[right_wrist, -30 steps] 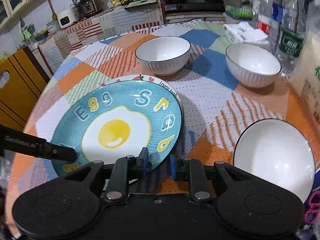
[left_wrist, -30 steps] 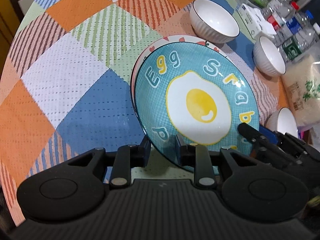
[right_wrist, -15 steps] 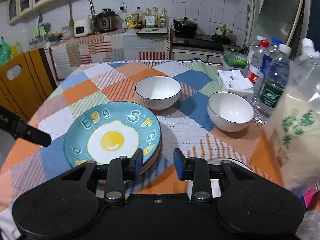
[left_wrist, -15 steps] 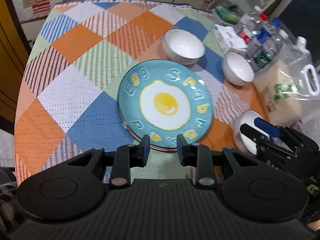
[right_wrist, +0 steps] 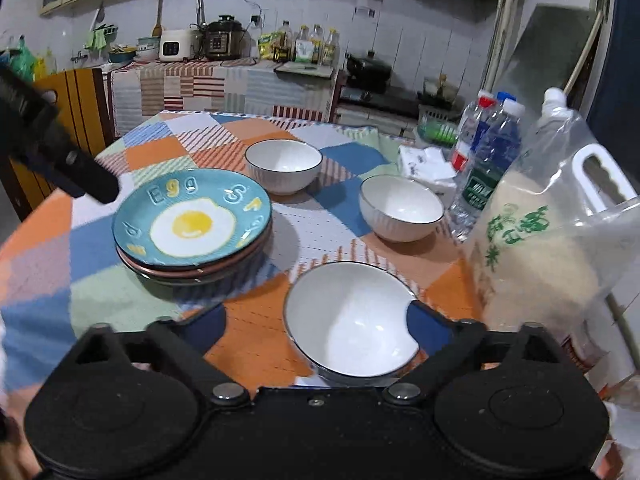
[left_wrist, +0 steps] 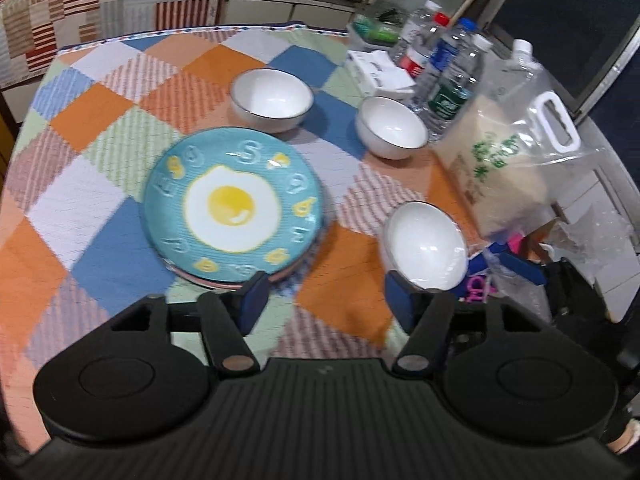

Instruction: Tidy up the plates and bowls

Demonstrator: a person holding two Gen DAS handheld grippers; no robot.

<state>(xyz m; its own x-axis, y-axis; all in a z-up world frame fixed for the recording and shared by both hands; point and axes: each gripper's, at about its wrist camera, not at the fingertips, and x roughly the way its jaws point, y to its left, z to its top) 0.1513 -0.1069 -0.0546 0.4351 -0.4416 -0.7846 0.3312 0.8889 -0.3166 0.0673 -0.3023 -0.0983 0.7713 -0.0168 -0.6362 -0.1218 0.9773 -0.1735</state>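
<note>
Patchwork cloth covers the counter (right_wrist: 80, 304); plates are stacked, so gather the bowls next.

On your left, the egg plate (left_wrist: 233, 211) tops its stack and your left hand-held gripper (left_wrist: 326, 302) hangs released above the near edge, level and pointing forward. Farther right, your right hand-held gripper (right_wrist: 316, 332) gapes wide, tilted down over the nearest bowl (right_wrist: 350, 318). Take its rim squarely with one finger inside, lift straight, and nest it into the middle bowl (right_wrist: 401, 207) without clipping the rice bag (right_wrist: 548, 248).
</note>
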